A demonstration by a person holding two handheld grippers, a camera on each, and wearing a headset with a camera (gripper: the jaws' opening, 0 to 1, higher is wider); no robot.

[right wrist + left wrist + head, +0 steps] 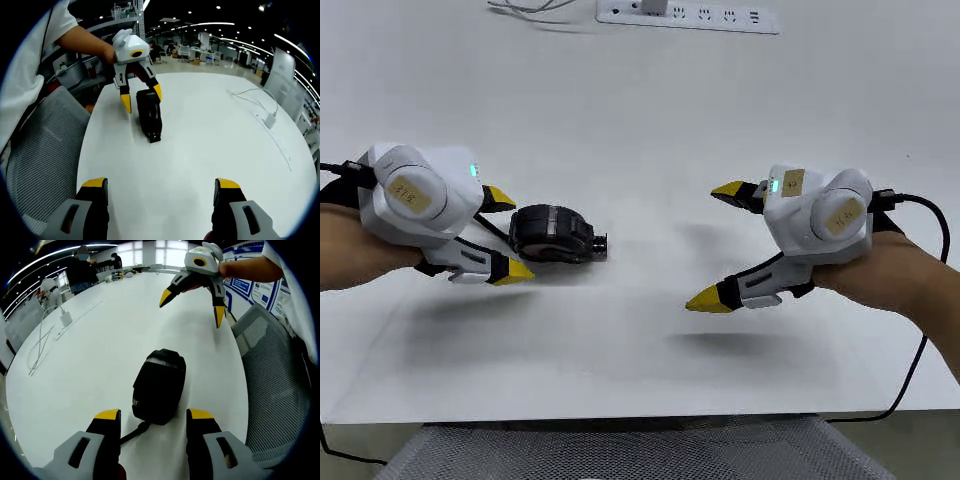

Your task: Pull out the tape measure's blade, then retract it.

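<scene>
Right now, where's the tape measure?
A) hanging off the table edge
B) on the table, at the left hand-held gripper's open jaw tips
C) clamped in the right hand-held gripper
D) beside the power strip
B: the tape measure sits on the table at the tips of the open left hand-held gripper.

A white power strip is lying along the far edge of the white bench. A loose white cable is trailing beside it toward the far left corner. A grey mesh chair is sitting just under the near edge. In the left gripper view, people are standing well beyond the bench.
</scene>
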